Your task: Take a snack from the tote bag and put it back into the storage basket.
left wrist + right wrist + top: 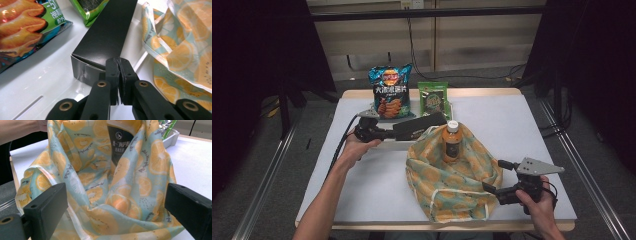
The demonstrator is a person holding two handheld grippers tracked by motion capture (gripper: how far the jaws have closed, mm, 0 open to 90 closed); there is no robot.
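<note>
Right gripper [494,176], lower right of the high view: jaws wide apart, the fruit-print bag [452,175] bunched between them, pads clear of the cloth in the right gripper view, nothing held. Bag sits lower centre of the frame on the white table [377,175], mouth open upward. A bottle [452,142] stands upright inside the bag, white cap above the rim, dark label visible at top centre of the right gripper view.

Left gripper [118,67], centre left of the high view: jaws pressed together at the near end of the black box [106,37]. Whether they pinch the box's end flap I cannot tell. Box lies flat, running from the gripper toward the bag's upper edge.

Farther back, upper centre: chips bag [389,92] upright, green packet [433,98] just to its right.
</note>
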